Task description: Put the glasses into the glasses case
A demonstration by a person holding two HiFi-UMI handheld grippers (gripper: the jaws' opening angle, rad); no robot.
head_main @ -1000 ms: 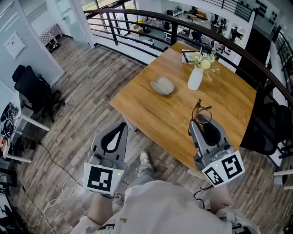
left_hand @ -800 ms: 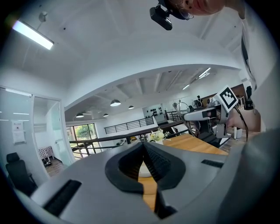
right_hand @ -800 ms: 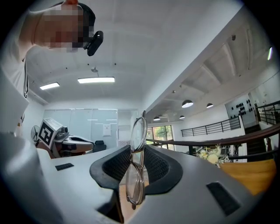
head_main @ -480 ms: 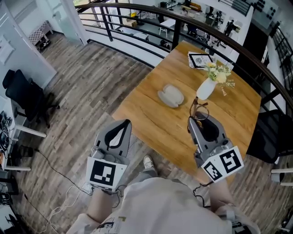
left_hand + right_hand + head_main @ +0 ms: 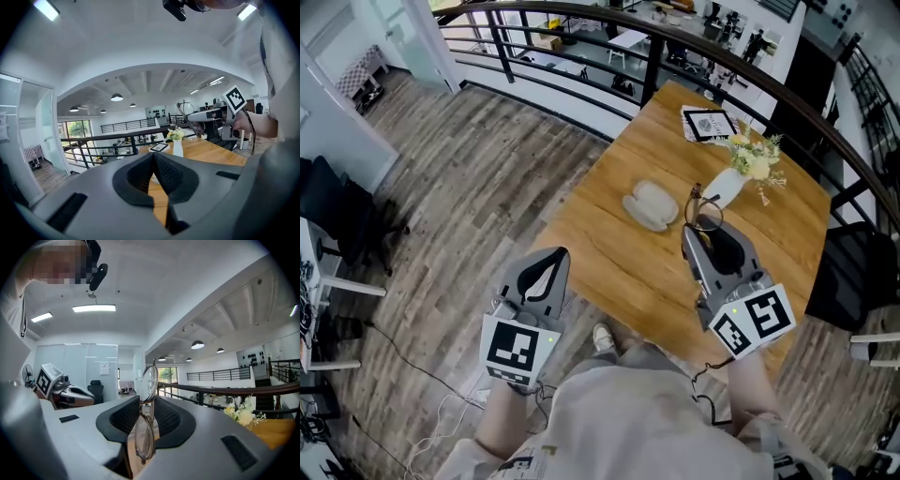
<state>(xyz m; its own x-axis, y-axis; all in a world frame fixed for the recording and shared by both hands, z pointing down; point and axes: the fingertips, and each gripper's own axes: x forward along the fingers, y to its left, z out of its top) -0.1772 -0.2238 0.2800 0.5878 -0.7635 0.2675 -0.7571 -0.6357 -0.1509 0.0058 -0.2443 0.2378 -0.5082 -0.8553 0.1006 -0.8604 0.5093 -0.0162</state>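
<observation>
The thin-framed glasses [image 5: 700, 212] stand on edge between the pads of my right gripper [image 5: 693, 234], which is shut on them over the wooden table [image 5: 609, 248]. In the right gripper view the glasses [image 5: 148, 414] rise above the jaws, one lens over the other. The pale grey glasses case [image 5: 651, 204] lies closed on the table, just left of the glasses. My left gripper [image 5: 559, 253] hangs shut and empty over the floor, off the table's near-left edge; its pads [image 5: 164, 172] meet at the tip.
A white vase of flowers [image 5: 729, 185] stands just beyond the right gripper, a framed card [image 5: 710, 124] at the far corner. A black railing [image 5: 581, 70] runs behind the table. A black chair [image 5: 839, 281] stands at the right. The floor is wood.
Both grippers have advanced toward the table. The right one has carried the glasses further over the tabletop, closer to the case and the vase. The grips are unchanged.
</observation>
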